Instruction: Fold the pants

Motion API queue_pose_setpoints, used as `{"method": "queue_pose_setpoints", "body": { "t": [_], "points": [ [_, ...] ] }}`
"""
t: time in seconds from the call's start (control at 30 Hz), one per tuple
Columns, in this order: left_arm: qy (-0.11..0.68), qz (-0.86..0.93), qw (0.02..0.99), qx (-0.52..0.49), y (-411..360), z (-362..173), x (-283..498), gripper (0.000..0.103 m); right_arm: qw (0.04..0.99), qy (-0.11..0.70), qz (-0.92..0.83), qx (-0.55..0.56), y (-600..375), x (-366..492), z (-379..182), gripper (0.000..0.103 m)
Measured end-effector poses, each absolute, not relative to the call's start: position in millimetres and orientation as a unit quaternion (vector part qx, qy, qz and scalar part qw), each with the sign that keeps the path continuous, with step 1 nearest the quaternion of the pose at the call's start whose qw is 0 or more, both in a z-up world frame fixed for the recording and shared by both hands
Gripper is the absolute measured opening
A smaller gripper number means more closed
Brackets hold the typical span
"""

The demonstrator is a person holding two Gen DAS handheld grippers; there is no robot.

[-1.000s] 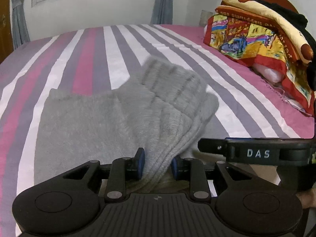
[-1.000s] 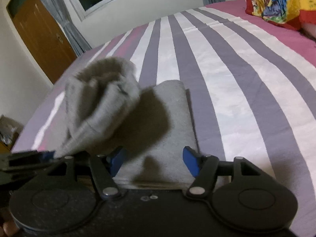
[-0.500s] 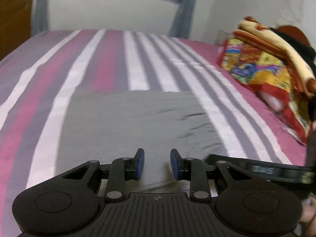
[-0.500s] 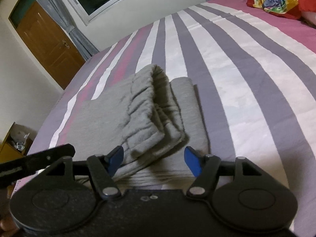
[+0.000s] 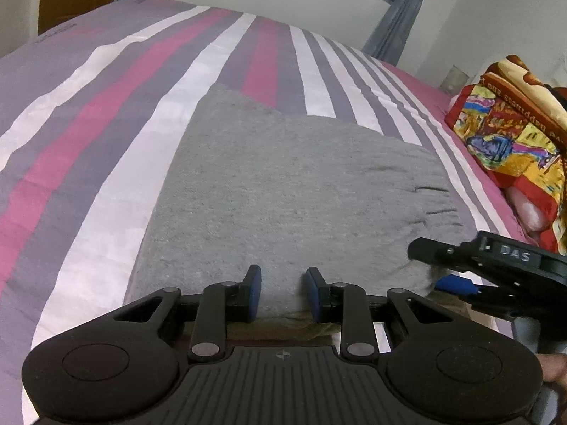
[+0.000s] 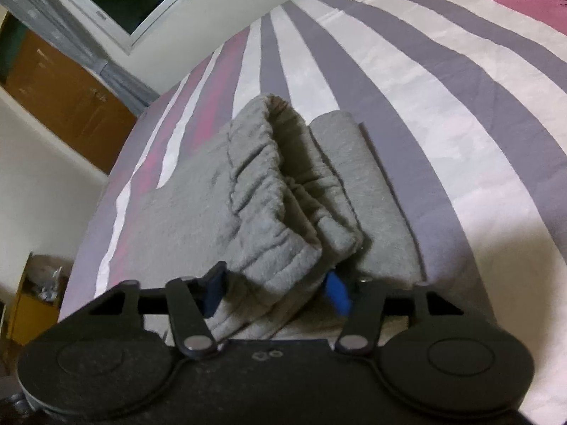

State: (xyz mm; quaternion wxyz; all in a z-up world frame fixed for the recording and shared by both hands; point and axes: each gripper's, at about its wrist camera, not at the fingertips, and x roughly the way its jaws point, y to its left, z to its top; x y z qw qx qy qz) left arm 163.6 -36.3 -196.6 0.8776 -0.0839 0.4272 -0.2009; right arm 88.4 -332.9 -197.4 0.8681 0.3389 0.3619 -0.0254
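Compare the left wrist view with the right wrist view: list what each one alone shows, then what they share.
Left wrist only: the colourful blanket, the right tool seen from the side, and the left tool open over flat cloth.
Right wrist only: the gathered waistband between the right tool's open pads, and the wooden door.
Both: the grey pants on the striped bed.

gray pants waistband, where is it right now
In the right wrist view the gathered waistband lies on top of the folded gray pants on the striped bed, running down between the right tongs.
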Motion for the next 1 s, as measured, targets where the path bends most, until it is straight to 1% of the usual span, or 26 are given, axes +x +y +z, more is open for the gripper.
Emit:
{"method": "queue_pose_setpoints", "body": {
  "t": [0.17, 0.33, 0.5, 0.53, 0.57, 0.6, 0.67, 0.77, 0.87, 1.0],
  "points": [
    [0.424, -0.199, 0.88, -0.08, -36, -192, 163, 0.028, 0.89, 0.335, -0.032, 0.306, -318, 85, -190, 0.044],
    [0.41, -0.193, 0.889, -0.066, -40, -187, 158, 0.028, 0.934, 0.283, -0.01, 0.218, -295, 75, -157, 0.043],
    [0.397, -0.187, 0.895, -0.079, -37, -178, 158, 0.03, 0.953, 0.244, 0.006, 0.182, -292, 65, -135, 0.043],
    [0.398, -0.187, 0.895, -0.08, -38, -178, 159, 0.031, 0.954, 0.239, 0.005, 0.181, -295, 63, -134, 0.043],
    [0.401, -0.187, 0.893, -0.077, -40, -179, 160, 0.037, 0.953, 0.241, 0.007, 0.182, -299, 61, -133, 0.043],
    [0.404, -0.186, 0.893, -0.073, -42, -181, 161, 0.046, 0.949, 0.252, 0.012, 0.187, -305, 63, -136, 0.043],
    [0.41, -0.187, 0.891, -0.061, -50, -188, 161, 0.05, 0.936, 0.279, 0.006, 0.215, -317, 67, -151, 0.043],
    [0.407, -0.19, 0.892, -0.038, -60, -192, 156, 0.053, 0.911, 0.314, -0.017, 0.268, -335, 64, -183, 0.043],
    [0.407, -0.195, 0.892, -0.025, -66, -190, 153, 0.055, 0.895, 0.33, -0.024, 0.299, -344, 59, -204, 0.042],
    [0.41, -0.197, 0.89, -0.032, -64, -185, 152, 0.055, 0.904, 0.311, -0.017, 0.294, -341, 55, -190, 0.042]
  ]
}}
